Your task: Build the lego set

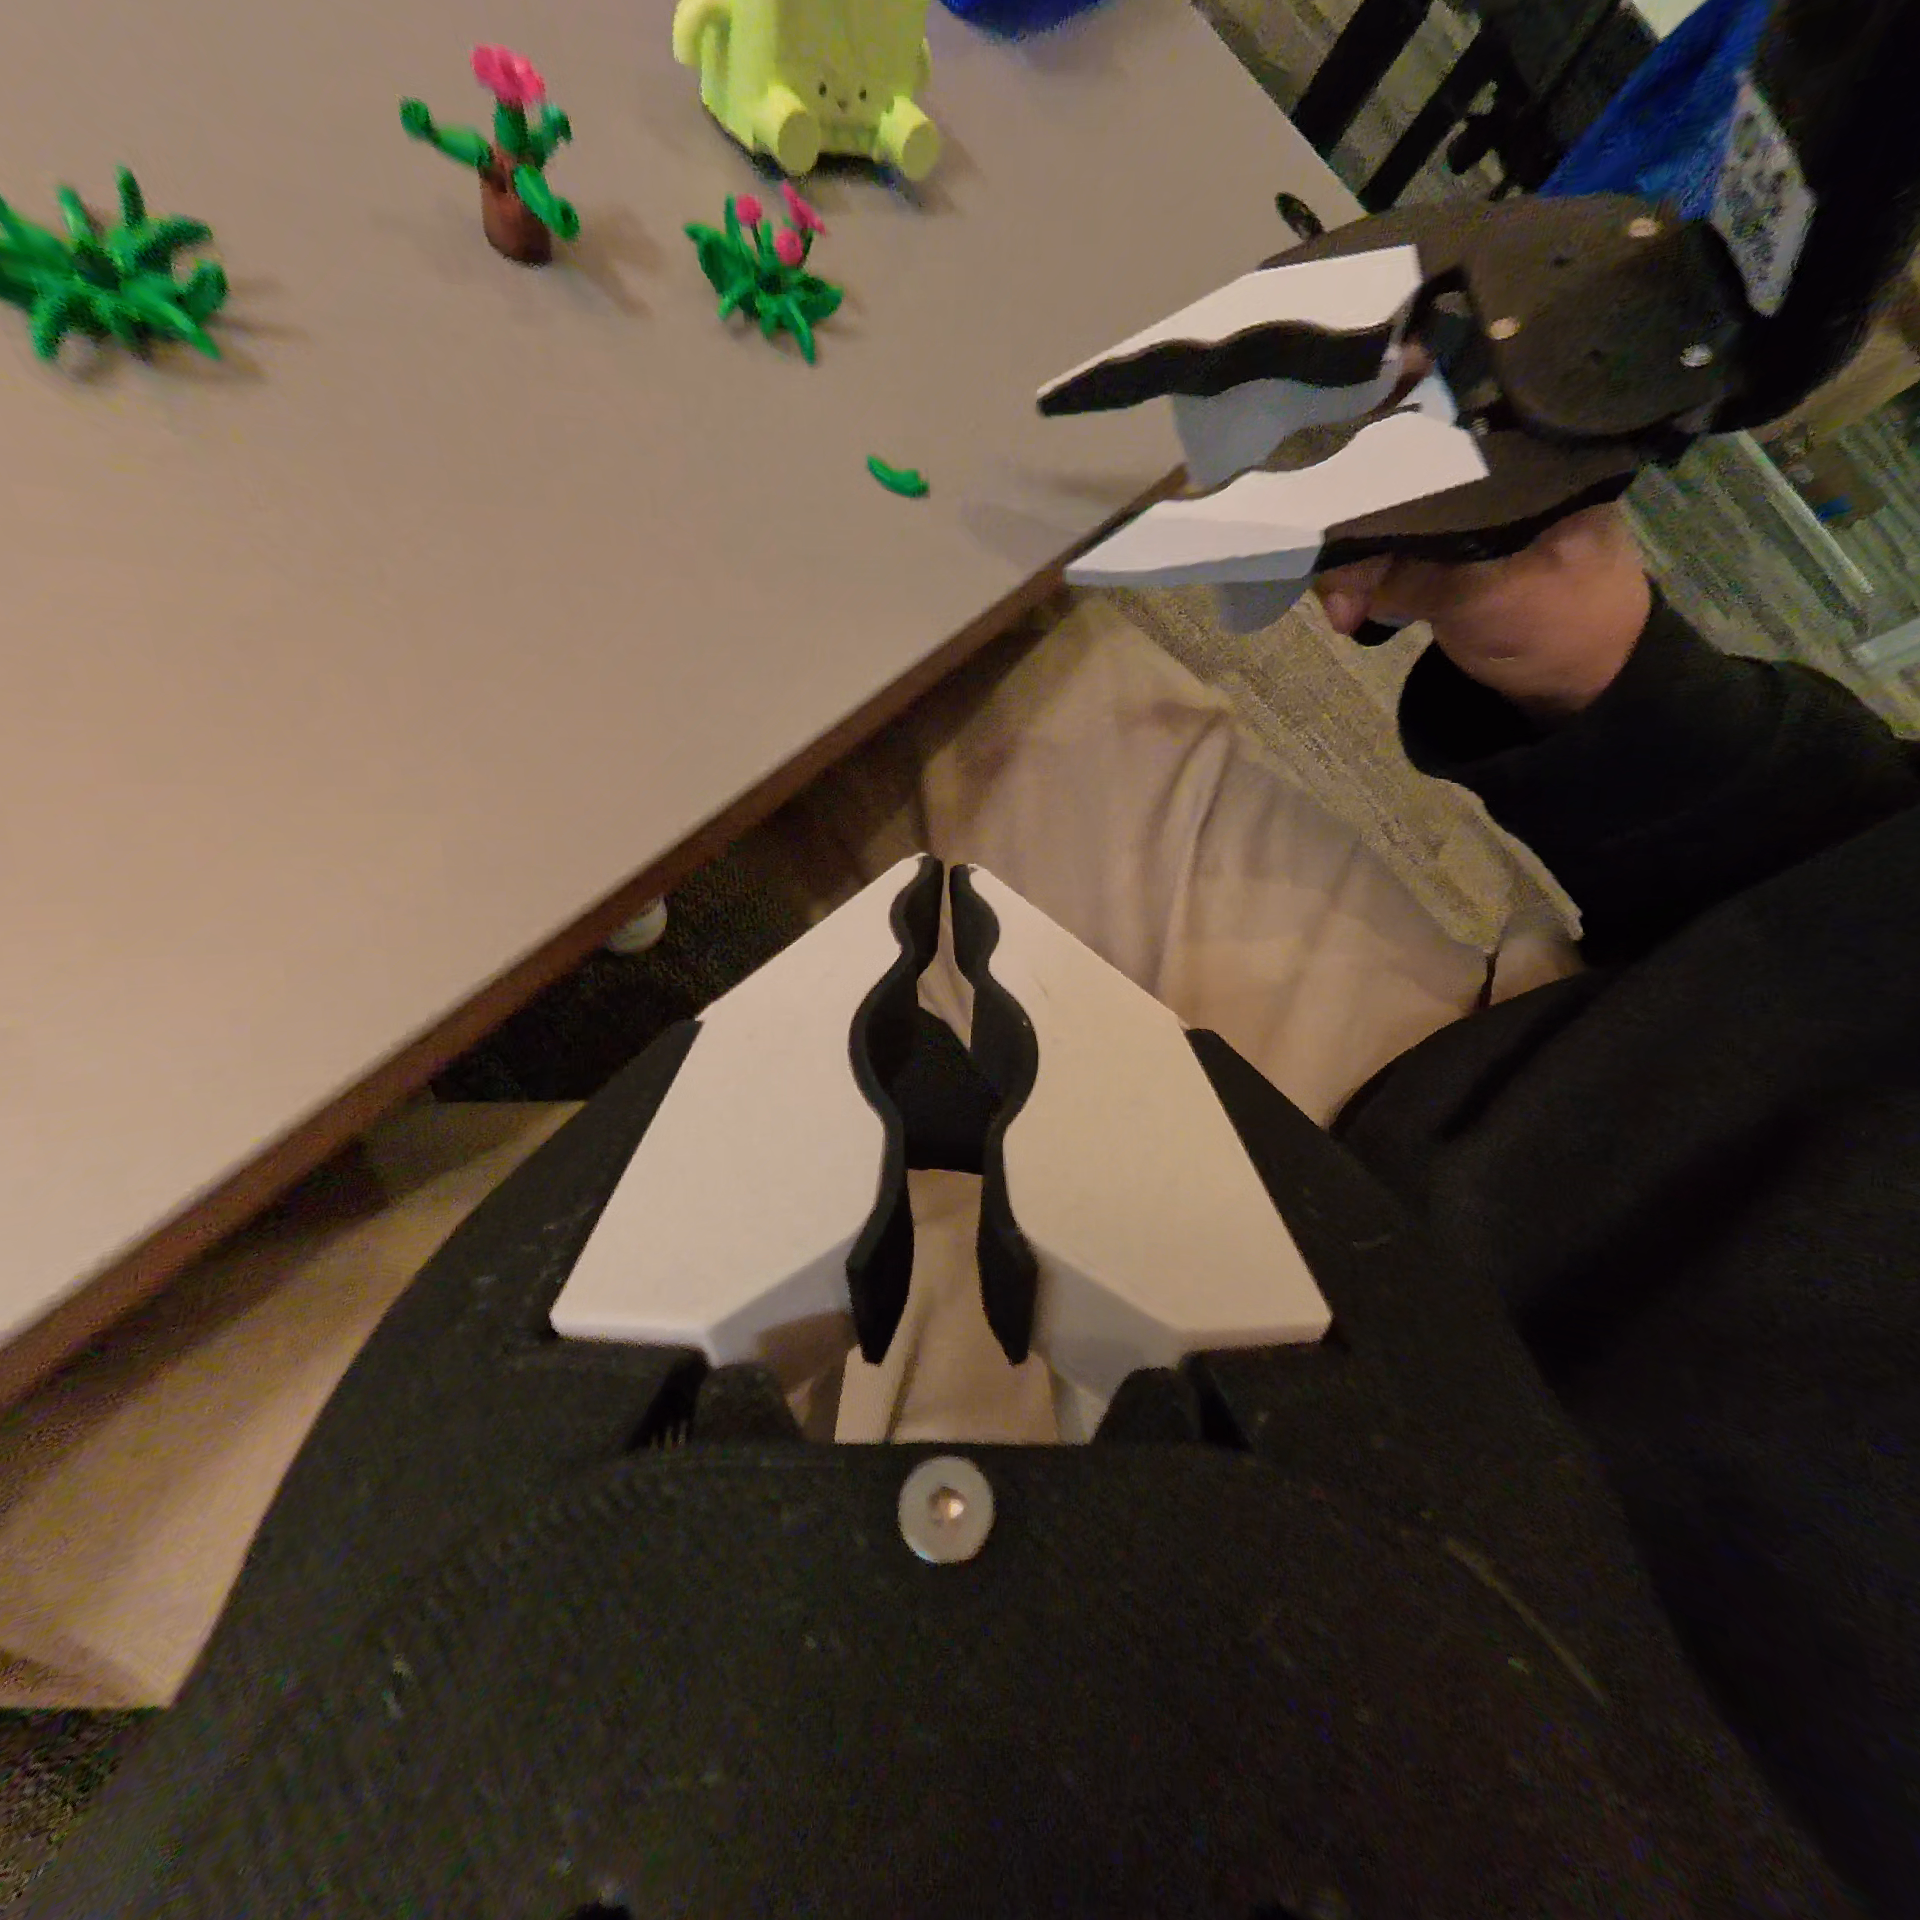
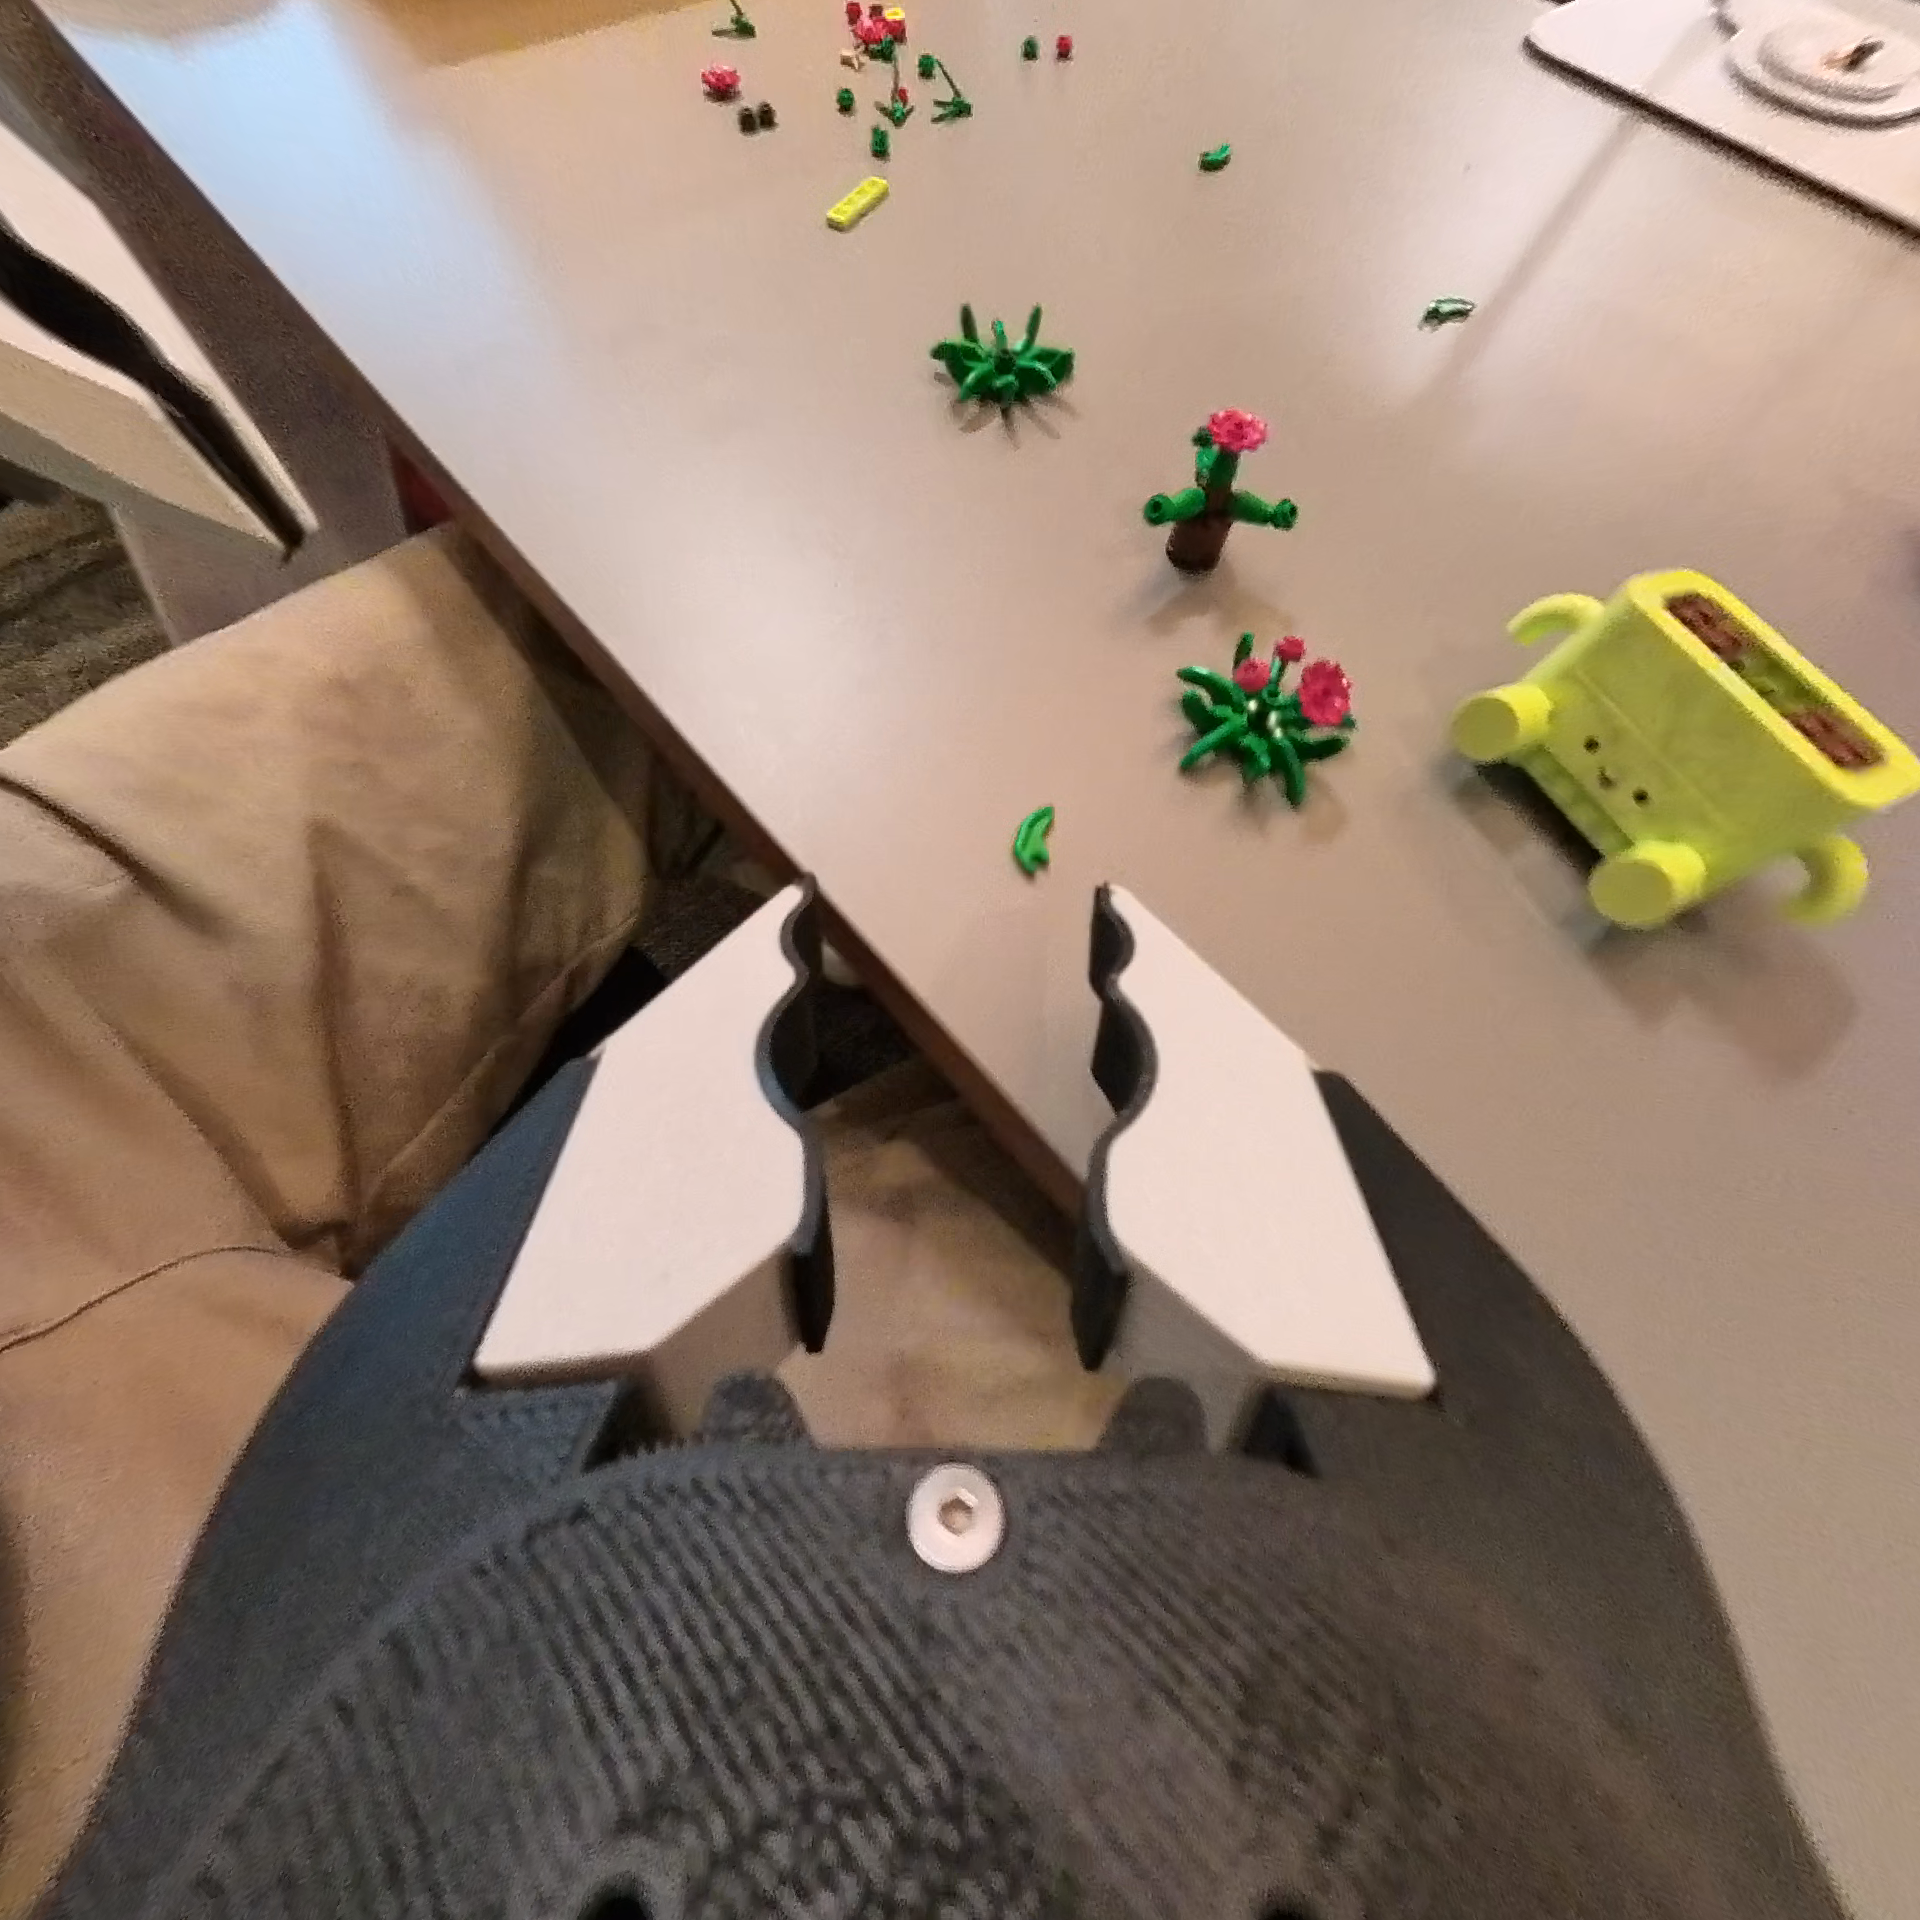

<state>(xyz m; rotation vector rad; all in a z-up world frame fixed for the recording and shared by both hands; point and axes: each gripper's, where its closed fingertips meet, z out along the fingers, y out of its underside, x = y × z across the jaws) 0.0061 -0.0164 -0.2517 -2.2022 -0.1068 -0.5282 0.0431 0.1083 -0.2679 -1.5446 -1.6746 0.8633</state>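
Two tongs off the table edge, left tongs clenched empty, right tongs released near green leaf

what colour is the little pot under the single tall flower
Brown pot, under a green stem; clearest in the right wrist view.

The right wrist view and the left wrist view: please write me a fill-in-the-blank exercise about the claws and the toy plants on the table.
1. The right claw has its jaws ____.
2. The left claw is held off the table with its jaws nearly ____.
3. The loose leaf nearest the table edge is ____ in colour.
4. The potted flower stands in a ____ pot.

Missing words: open; shut; green; brown
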